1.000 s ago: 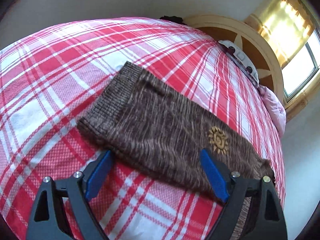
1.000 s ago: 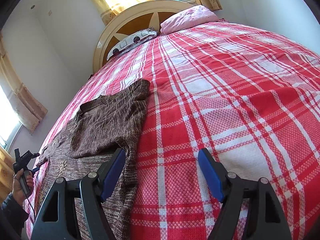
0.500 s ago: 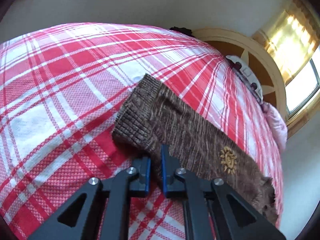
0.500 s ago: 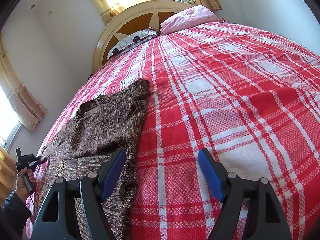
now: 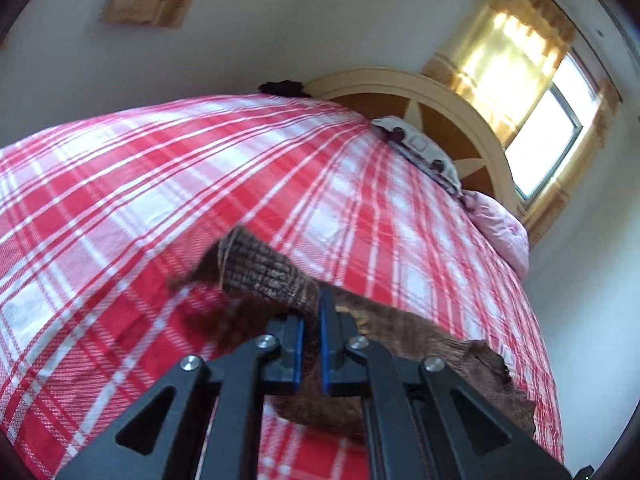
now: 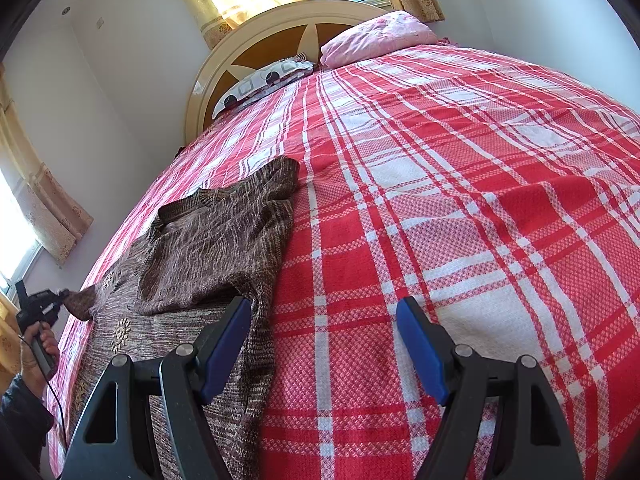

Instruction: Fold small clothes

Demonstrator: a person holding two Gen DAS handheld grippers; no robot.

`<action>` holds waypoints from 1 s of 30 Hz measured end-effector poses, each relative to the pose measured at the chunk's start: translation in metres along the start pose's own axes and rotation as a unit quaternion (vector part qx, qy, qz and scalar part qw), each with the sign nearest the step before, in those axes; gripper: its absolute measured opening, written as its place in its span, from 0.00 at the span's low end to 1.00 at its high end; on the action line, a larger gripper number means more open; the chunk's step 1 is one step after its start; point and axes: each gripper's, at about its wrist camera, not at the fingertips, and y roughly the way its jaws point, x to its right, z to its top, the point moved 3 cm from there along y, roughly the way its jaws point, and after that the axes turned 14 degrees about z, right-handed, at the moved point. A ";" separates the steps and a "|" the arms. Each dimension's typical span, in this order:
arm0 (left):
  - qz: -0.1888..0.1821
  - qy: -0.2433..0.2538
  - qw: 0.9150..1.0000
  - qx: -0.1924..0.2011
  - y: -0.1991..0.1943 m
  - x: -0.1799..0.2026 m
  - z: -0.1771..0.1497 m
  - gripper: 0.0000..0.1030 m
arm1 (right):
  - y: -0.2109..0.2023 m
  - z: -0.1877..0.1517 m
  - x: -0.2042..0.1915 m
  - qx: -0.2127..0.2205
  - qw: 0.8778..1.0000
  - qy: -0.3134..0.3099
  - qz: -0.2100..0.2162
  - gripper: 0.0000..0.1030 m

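The left gripper (image 5: 311, 334) is clamped on the brown sweater's (image 6: 224, 240) ribbed sleeve cuff (image 5: 260, 272), lifted above the plaid bedspread (image 6: 460, 200). The right gripper (image 6: 324, 344) stands apart, empty, with the sweater lying at its ten o'clock.

Sweater hem (image 6: 168, 432) — cropped below frame

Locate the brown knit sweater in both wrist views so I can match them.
Left wrist: brown knit sweater at bottom centre, its ribbed cuff pinched in the left gripper.
Right wrist: sweater lies left of centre on the bed.
Shared landmark: the round headboard.
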 end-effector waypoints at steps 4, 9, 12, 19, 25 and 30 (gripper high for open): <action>-0.024 0.013 1.000 0.003 -0.009 0.026 0.000 0.06 | 0.001 0.000 -0.001 0.000 1.000 0.000 -0.001 0.73; -0.054 0.035 0.998 0.010 -0.021 0.058 -0.005 0.06 | 0.001 0.000 0.000 0.000 1.000 0.000 -0.001 0.73; -0.075 0.056 0.996 0.012 -0.030 0.080 -0.012 0.06 | 0.001 0.000 0.000 0.000 1.000 0.000 -0.001 0.73; -0.123 0.093 0.988 0.009 -0.049 0.131 -0.030 0.06 | 0.001 0.000 -0.001 0.000 1.000 -0.001 -0.002 0.73; -0.150 0.117 0.982 -0.012 -0.051 0.173 -0.056 0.06 | 0.001 0.000 -0.001 -0.001 1.000 -0.001 -0.002 0.73; -0.167 0.133 0.976 -0.036 -0.048 0.202 -0.086 0.06 | 0.001 0.000 -0.001 -0.001 1.000 -0.001 -0.003 0.73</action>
